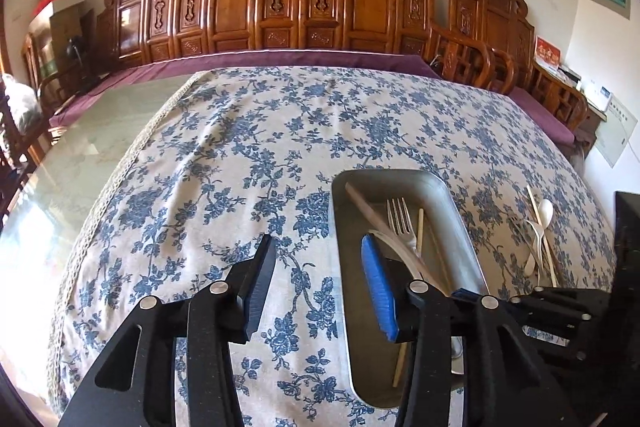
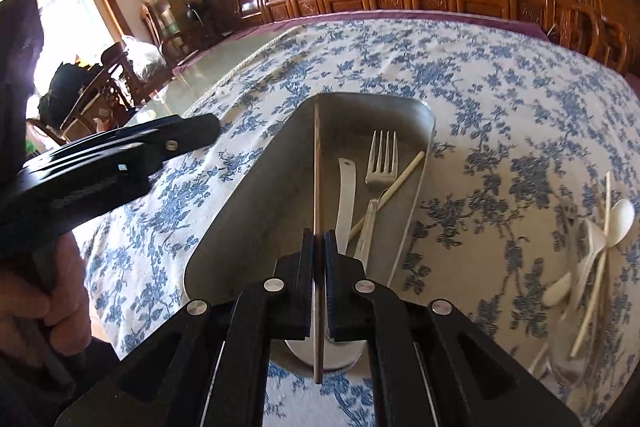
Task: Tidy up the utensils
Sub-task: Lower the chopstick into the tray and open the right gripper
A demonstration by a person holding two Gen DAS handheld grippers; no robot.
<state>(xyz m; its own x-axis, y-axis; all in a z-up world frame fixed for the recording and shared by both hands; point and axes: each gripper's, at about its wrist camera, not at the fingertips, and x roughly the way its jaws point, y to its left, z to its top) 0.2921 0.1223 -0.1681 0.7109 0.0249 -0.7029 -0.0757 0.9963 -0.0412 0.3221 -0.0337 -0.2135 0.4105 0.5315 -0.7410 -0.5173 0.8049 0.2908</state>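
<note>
Right gripper: jaws nearly together, clamped on a thin brown chopstick. The stick runs straight out ahead between the pads, its far tip near the tray's far left corner, its near end sticking out behind the pads.

Directly under and ahead of the right gripper: metal tray. Inside it, just right of the held stick, a white plastic handle, a metal fork with tines pointing away, and a pale chopstick lying slantwise across the fork's handle.

Left gripper: jaws partly apart, nothing between the pads. Its right finger, with the blue pad, hangs over the tray's left side; the left finger is over the floral tablecloth. No contact visible.

Further right of both grippers, on the cloth outside the tray: a loose heap of white spoons and pale sticks, blurred in the right wrist view.

A hand grips the left gripper's handle at the left edge of the right wrist view.
</note>
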